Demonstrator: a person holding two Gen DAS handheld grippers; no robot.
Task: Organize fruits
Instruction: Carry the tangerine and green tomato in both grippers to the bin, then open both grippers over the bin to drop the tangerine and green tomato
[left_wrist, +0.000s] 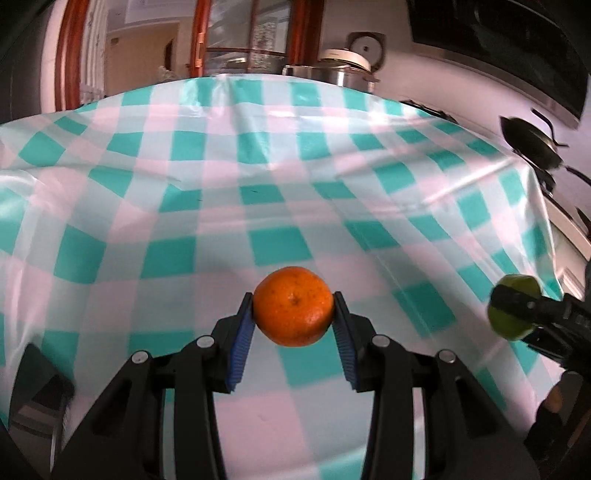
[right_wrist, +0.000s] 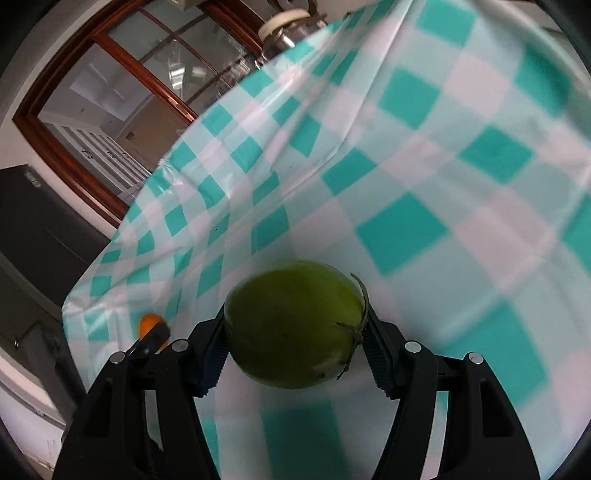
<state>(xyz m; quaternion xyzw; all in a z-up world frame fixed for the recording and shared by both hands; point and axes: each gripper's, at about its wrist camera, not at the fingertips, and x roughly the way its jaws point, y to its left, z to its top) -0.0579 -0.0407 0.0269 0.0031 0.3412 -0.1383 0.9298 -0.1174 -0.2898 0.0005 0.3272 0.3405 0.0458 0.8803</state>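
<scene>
My left gripper (left_wrist: 293, 308) is shut on an orange mandarin (left_wrist: 293, 306), held between its blue pads above the teal, pink and white checked tablecloth (left_wrist: 258, 192). My right gripper (right_wrist: 295, 328) is shut on a green round fruit (right_wrist: 295, 325) with a dry stem on its right side, also above the cloth (right_wrist: 424, 184). In the left wrist view the right gripper with the green fruit (left_wrist: 513, 312) shows at the right edge. In the right wrist view the mandarin (right_wrist: 149, 323) in the left gripper shows small at the lower left.
A steel pot with a lid (left_wrist: 340, 72) stands past the table's far edge. A dark pan (left_wrist: 532, 142) sits on a counter at the right. A wooden-framed window (right_wrist: 110, 92) and a dark cabinet (right_wrist: 40, 229) lie beyond the table.
</scene>
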